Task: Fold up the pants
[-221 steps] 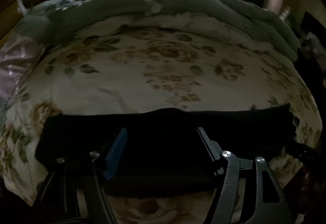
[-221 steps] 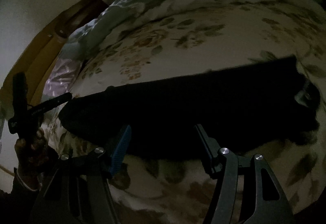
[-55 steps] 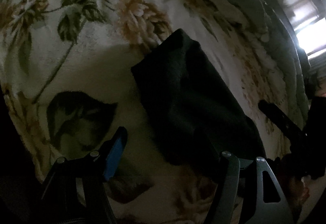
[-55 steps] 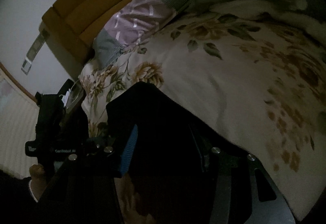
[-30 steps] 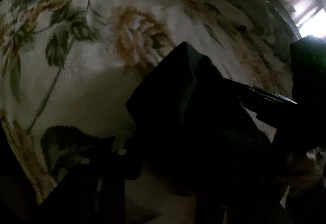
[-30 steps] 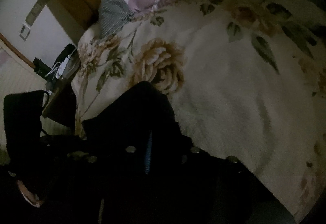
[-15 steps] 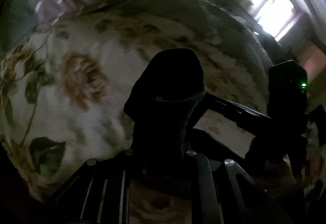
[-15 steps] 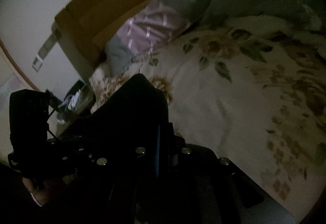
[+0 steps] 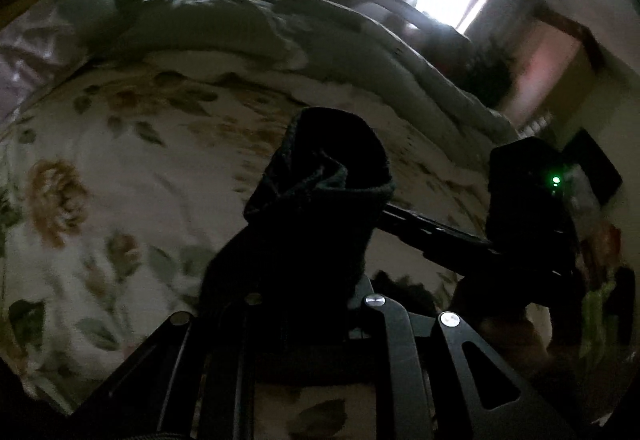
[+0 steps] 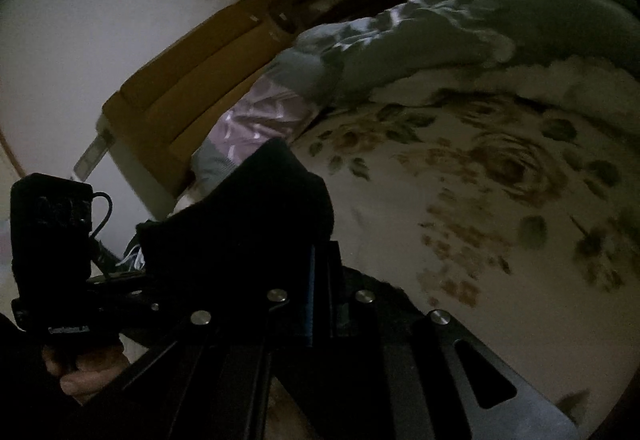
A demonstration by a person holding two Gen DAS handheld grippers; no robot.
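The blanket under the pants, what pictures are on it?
The blanket is cream with brownish roses and green leaves, clearest in the right wrist view.

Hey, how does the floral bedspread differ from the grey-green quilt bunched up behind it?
The floral bedspread is cream with tan roses and green leaves; the grey-green quilt shows paler mottled patches on a dull ground. The bedspread lies fairly flat, while the quilt is heaped into a thick roll along its far edge. Both cover the same bed, beyond the lifted black pants.
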